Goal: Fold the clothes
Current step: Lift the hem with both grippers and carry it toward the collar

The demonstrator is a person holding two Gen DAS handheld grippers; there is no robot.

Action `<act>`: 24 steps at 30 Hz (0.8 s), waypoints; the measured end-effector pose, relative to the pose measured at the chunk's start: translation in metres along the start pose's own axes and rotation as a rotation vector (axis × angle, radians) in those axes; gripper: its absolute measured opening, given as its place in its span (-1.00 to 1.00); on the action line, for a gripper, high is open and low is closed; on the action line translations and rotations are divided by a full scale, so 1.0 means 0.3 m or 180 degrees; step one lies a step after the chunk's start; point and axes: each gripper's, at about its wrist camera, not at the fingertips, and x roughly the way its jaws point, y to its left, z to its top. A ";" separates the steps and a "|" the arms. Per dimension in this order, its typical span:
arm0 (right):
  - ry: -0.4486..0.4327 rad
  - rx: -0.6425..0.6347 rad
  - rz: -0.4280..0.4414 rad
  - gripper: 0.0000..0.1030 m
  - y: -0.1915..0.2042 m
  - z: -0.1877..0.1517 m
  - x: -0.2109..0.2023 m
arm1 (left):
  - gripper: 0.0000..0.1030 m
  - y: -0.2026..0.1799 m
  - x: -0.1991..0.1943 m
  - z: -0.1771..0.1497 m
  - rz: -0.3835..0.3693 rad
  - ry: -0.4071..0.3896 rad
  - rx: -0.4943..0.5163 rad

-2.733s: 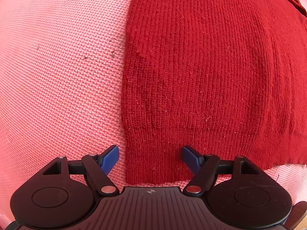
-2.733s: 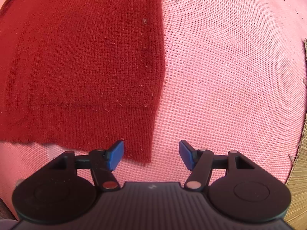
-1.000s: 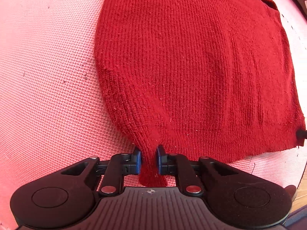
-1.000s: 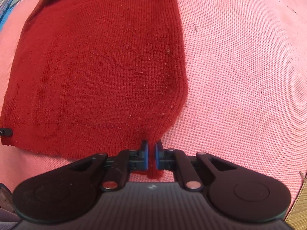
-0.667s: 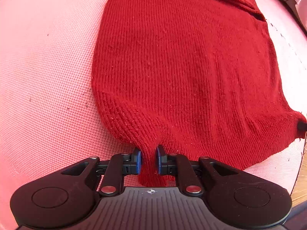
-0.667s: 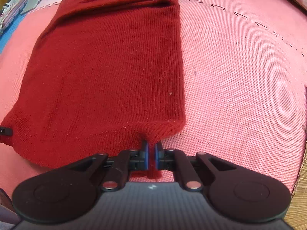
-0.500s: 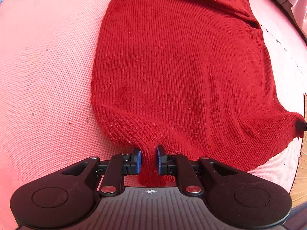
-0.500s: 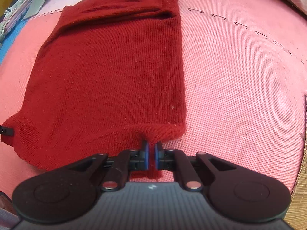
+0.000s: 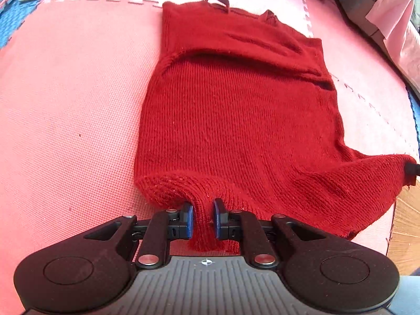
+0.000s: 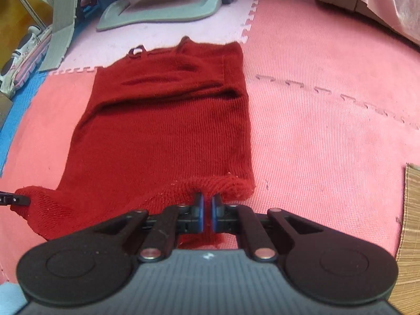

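A red knit sweater [image 9: 236, 120] lies lengthwise on a pink foam mat [image 9: 65, 105], with its neck end far from me and its sleeves folded across the upper body. My left gripper [image 9: 202, 219] is shut on the near left corner of the ribbed hem and holds it raised off the mat. My right gripper [image 10: 206, 214] is shut on the near right corner of the same sweater [image 10: 168, 136]. The hem sags between the two corners. The tip of the other gripper shows at the frame edge in each view.
The mat [image 10: 328, 131] is made of interlocking pink tiles, with blue tiles [image 10: 15, 120] at the left. A grey-blue plastic base [image 10: 162, 8] and shoes [image 10: 18, 60] lie beyond the sweater. Pink fabric [image 10: 380, 5] hangs at the far right. A woven straw mat [image 10: 409, 236] borders the near right.
Both grippers closed on the hem corners and have lifted them up and back, so the hem is off the mat and the whole sweater and the room beyond have come into view.
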 end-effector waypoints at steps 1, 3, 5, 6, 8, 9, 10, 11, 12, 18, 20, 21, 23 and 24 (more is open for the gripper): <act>-0.0042 0.0001 0.0016 -0.88 0.008 0.024 -0.012 | -0.71 -0.003 -0.025 0.017 -0.0004 -0.0037 0.0004; -0.0104 0.0010 0.0060 -0.88 0.022 0.069 -0.041 | -0.71 -0.007 -0.075 0.044 -0.0020 -0.0101 0.0000; -0.0160 0.0000 0.0116 -0.88 0.035 0.100 -0.084 | -0.72 -0.007 -0.133 0.068 -0.0057 -0.0166 -0.0026; -0.0192 -0.0006 0.0141 -0.88 0.041 0.110 -0.110 | -0.72 -0.013 -0.152 0.079 -0.0070 -0.0199 -0.0040; -0.0266 -0.0020 0.0190 -0.88 0.052 0.136 -0.155 | -0.72 -0.020 -0.202 0.092 -0.0080 -0.0251 -0.0056; -0.0300 -0.0032 0.0207 -0.88 0.055 0.150 -0.173 | -0.72 -0.022 -0.228 0.097 -0.0084 -0.0276 -0.0063; -0.0331 -0.0048 0.0217 -0.88 0.056 0.162 -0.189 | -0.72 -0.020 -0.248 0.101 -0.0093 -0.0302 -0.0100; -0.0363 -0.0041 0.0230 -0.88 0.056 0.171 -0.206 | -0.72 -0.020 -0.261 0.104 -0.0104 -0.0332 -0.0147; -0.0396 -0.0015 0.0246 -0.88 0.054 0.179 -0.224 | -0.73 -0.026 -0.263 0.106 -0.0113 -0.0369 -0.0193; -0.0523 0.0173 0.0300 -0.88 0.013 0.227 -0.316 | -0.73 -0.064 -0.325 0.133 -0.0051 -0.0494 -0.0304; -0.0531 0.0236 0.0310 -0.88 0.004 0.238 -0.325 | -0.73 -0.074 -0.347 0.145 -0.0025 -0.0509 -0.0318; -0.0530 0.0266 0.0320 -0.88 -0.004 0.243 -0.322 | -0.73 -0.076 -0.353 0.153 -0.0028 -0.0512 -0.0334; -0.0513 0.0320 0.0365 -0.88 -0.017 0.256 -0.310 | -0.73 -0.080 -0.363 0.171 -0.0033 -0.0516 -0.0366; -0.0501 0.0332 0.0387 -0.88 -0.024 0.264 -0.294 | -0.73 -0.083 -0.368 0.179 -0.0036 -0.0518 -0.0383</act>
